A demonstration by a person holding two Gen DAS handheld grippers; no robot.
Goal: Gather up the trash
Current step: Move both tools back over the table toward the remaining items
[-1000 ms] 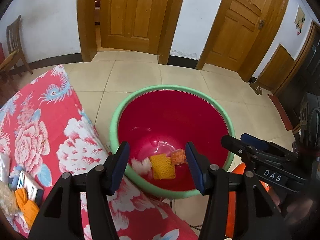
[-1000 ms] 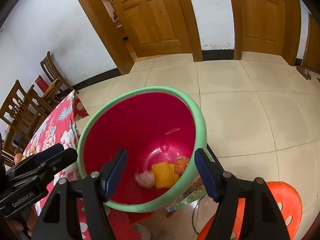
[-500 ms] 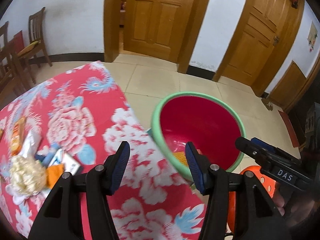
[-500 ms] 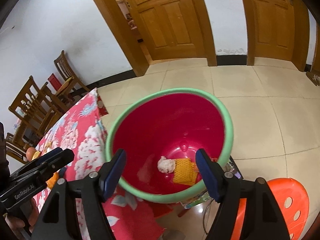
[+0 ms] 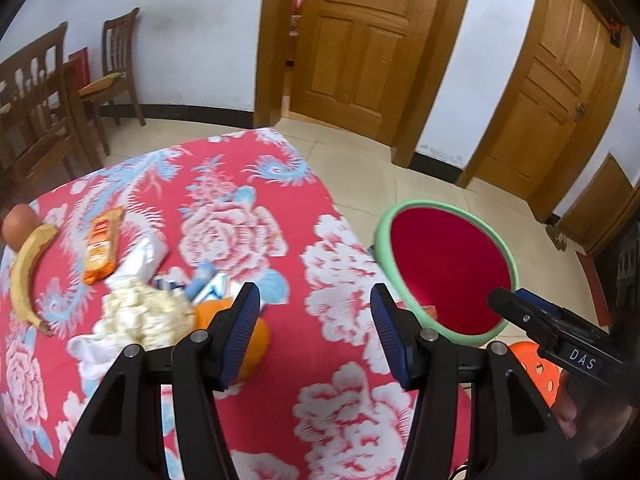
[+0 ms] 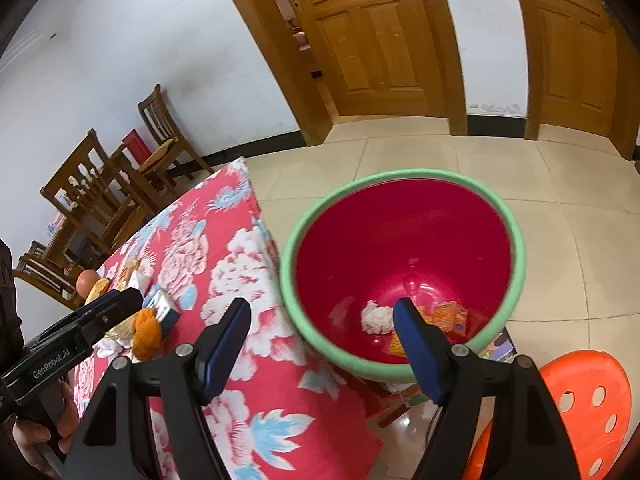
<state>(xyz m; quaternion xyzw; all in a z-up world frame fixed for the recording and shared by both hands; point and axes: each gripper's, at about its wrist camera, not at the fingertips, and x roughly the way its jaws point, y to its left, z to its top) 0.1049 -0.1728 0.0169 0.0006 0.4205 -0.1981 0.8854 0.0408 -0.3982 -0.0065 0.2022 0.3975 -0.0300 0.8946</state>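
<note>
A red bucket with a green rim (image 5: pixel 508 256) (image 6: pixel 296 240) stands on the floor beside the table. It holds a white crumpled wad (image 6: pixel 376 318) and orange wrappers (image 6: pixel 450 314). On the red floral tablecloth (image 5: pixel 248 236) lies trash: a pale crumpled net (image 5: pixel 144 316), an orange peel (image 5: pixel 256 340), a blue-white packet (image 5: pixel 210 286), an orange snack wrapper (image 5: pixel 102 250). My left gripper (image 5: pixel 316 336) is open and empty over the table. My right gripper (image 6: pixel 324 346) is open and empty at the bucket's near rim.
A banana (image 5: pixel 26 272) and a round fruit (image 5: pixel 18 224) lie at the table's left edge. An orange plastic stool (image 6: pixel 580 400) stands below the bucket. Wooden chairs (image 5: pixel 40 92) stand at the back left. Two wooden doors (image 5: pixel 360 40) line the far wall.
My left gripper has swung left from over the bucket to over the table and its trash. My right gripper has also shifted left, bringing the table into view.
</note>
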